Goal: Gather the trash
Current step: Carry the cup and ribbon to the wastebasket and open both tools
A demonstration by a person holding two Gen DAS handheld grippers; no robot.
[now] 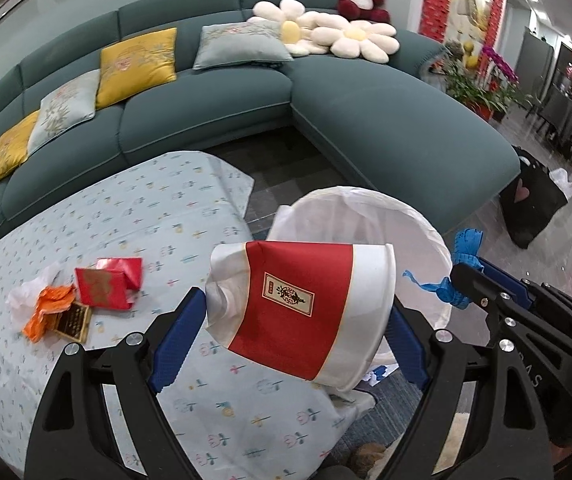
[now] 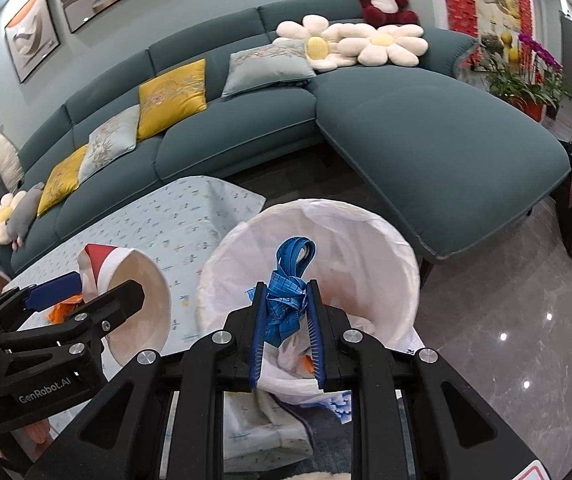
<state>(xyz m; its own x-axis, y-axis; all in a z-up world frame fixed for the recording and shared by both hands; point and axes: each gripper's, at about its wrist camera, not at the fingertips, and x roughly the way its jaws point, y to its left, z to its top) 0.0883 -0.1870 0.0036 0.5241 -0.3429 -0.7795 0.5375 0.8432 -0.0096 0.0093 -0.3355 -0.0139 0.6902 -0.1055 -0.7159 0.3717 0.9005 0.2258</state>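
You are holding a crumpled red-and-white paper cup (image 1: pixel 300 312) in your left hand-held gripper (image 1: pixel 298 320); its blue pads are pressing on the cup's two sides, so the jaws are standing wide but gripping. The cup is lying on its side in the grip, its open mouth turned to the right, over the edge of the bench (image 1: pixel 133 216) with its pale flowered cloth.

Your right hand-held gripper (image 2: pixel 286 312) is clamping a bunched blue measuring tape (image 2: pixel 288 280) between nearly closed jaws. A loop of the tape is sticking up past the fingertips. You are carrying it right above the white-lined trash bin (image 2: pixel 366 248), which is standing on the floor just beside the bench's corner, between the bench and the teal sofa (image 2: pixel 426 136).

More trash is lying on the bench to the left: a red packet (image 1: pixel 105 286), a crushed orange wrapper (image 1: pixel 47 312), some white tissue (image 1: pixel 25 296) and a small dark gold-edged box (image 1: pixel 71 320), all touching one another in a heap.
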